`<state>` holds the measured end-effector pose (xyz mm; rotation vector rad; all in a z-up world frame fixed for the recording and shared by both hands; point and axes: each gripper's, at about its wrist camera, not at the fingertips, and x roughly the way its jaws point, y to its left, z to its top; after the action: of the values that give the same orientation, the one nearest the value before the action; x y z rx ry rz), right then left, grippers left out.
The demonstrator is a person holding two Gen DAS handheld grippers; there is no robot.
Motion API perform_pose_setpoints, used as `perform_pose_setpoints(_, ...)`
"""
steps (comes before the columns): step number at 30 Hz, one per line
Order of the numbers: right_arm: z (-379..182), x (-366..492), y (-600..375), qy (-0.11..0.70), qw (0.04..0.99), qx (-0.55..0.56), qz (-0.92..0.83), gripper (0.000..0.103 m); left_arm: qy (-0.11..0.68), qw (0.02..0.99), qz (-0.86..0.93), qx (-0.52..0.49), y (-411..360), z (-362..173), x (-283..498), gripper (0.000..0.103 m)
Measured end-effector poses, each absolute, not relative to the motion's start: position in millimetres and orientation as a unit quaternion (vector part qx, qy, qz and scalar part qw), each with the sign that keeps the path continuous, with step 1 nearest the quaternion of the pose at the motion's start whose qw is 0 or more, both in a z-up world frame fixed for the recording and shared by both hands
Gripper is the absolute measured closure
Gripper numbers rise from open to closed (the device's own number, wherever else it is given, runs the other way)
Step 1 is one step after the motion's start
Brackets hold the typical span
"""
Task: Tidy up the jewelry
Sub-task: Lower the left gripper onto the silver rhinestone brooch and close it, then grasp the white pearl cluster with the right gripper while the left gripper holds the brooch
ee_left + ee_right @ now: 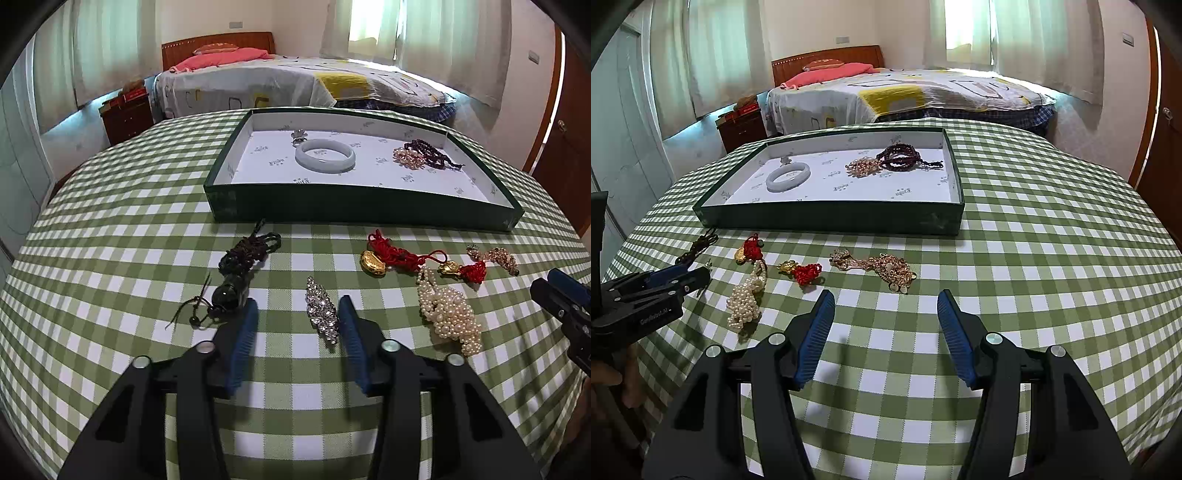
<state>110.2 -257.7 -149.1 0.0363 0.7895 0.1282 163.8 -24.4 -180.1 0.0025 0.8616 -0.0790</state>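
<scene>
Green-and-white checked cloth [122,229] covers the desk, and a shallow dark-green cardboard tray with a white printed lining [354,206] sits at 12 o'clock in the left wrist view. Inside the tray lie a pale jade-like bangle [325,156] near the middle, a small silver trinket [298,137] just behind it, and at 2 o'clock a dark red bead bracelet [430,153] touching a pinkish pearl cluster [408,157].

On the cloth in front of the tray, a black cord with a dark bead pendant [236,273] lies at 10 o'clock, a red knotted cord with gold charms [410,258] at 2 o'clock, and a white pearl strand bunched in a heap [448,310] at 3 o'clock. A gold-toned chain piece [882,267] lies at 12 o'clock in the right wrist view.

Left gripper [297,312] stands wide apart and holds nothing; a sparkling silver rhinestone clip [322,310] lies between its blue pads, close to the right-hand pad, though contact cannot be told. Right gripper [886,306] is likewise spread wide and empty over bare cloth.
</scene>
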Motion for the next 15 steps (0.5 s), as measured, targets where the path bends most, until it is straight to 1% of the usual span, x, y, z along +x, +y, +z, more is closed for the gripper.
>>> perform_pose_setpoints(1,-149.2,110.6,-257.4,0.385,0.921,0.018,0.063,0.046,0.416,0.908,-0.040,0.002,-23.9,-180.0,163.5,0.067)
perform_pose_setpoints(2,-149.3,110.7,-256.7,0.385,0.921,0.017,0.063,0.046,0.415,0.909,-0.041,0.002,-23.6,-179.9,163.8,0.072)
perform_pose_setpoints(4,-149.2,110.7,-256.7,0.384,0.921,0.017,0.063,0.046,0.413,0.910,-0.041,0.005,-22.7,-179.9,163.5,0.078)
perform_pose_setpoints(5,-148.9,110.6,-255.9,0.384,0.921,0.017,0.064,0.046,0.412,0.910,-0.046,0.002,-21.7,-180.2,162.8,0.084)
perform_pose_setpoints(7,-148.7,110.2,-254.7,0.383,0.921,0.016,0.065,0.046,0.411,0.910,-0.045,-0.001,-19.7,-179.9,163.0,0.090)
perform_pose_setpoints(15,-141.8,111.3,-237.8,0.373,0.924,0.010,0.085,0.046,0.411,0.911,-0.043,-0.008,-12.4,-177.9,158.7,0.090)
